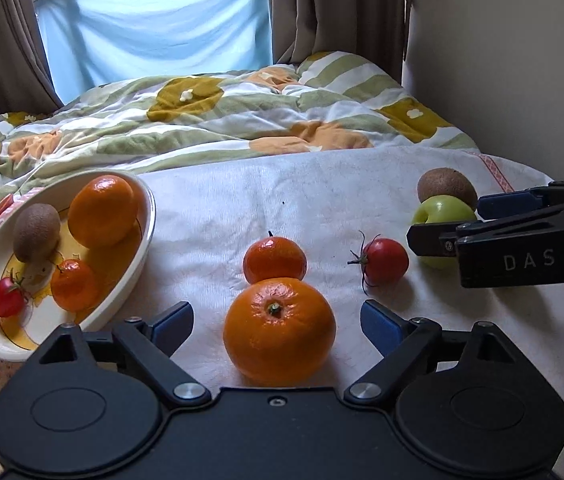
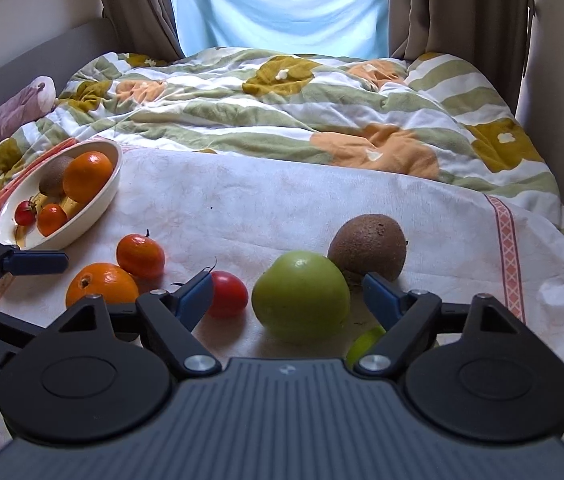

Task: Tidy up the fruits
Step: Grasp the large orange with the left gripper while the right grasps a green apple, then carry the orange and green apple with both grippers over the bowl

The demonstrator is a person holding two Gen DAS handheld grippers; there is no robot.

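A large orange [image 1: 280,330] lies on the white cloth between the spread fingers of my left gripper [image 1: 278,316], and the pads stand clear of it. Behind it sit a mandarin [image 1: 275,260] and a red tomato [image 1: 386,266]. My right gripper [image 2: 288,292] is open around a green apple [image 2: 300,296], its pads close to the apple but not pressing on it. A kiwi [image 2: 368,248] rests just behind the apple. A second green fruit [image 2: 364,344] peeks out under the right finger. The white oval dish [image 1: 150,216] at left holds an orange, a kiwi, a mandarin and a tomato.
A rumpled flowered quilt [image 2: 282,120] covers the bed beyond the white cloth [image 1: 282,196]. Brown curtains and a blue sheet hang over the window behind it. A plush toy [image 2: 18,108] lies at the far left. A wall borders the bed on the right.
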